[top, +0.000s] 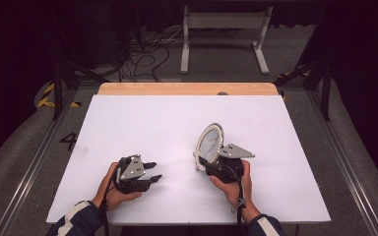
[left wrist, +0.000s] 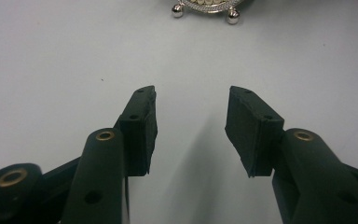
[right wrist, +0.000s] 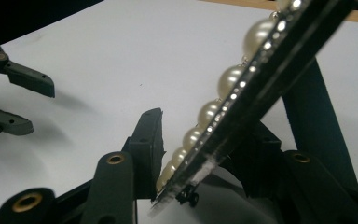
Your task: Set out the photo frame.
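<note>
A round picture frame rimmed with pearls stands tilted on the white table, right of centre. My right gripper grips its lower edge. In the right gripper view the frame runs slantwise between the jaws, with the left pad against the pearls and the right pad behind the dark back. A black back strut reaches down to the table. My left gripper rests low at the front left, open and empty. Its own view shows bare table between its jaws and the frame's ball feet ahead.
A wooden strip borders the table's far edge. Beyond it are a white stand and cables on the floor. The left gripper appears at the left edge of the right gripper view.
</note>
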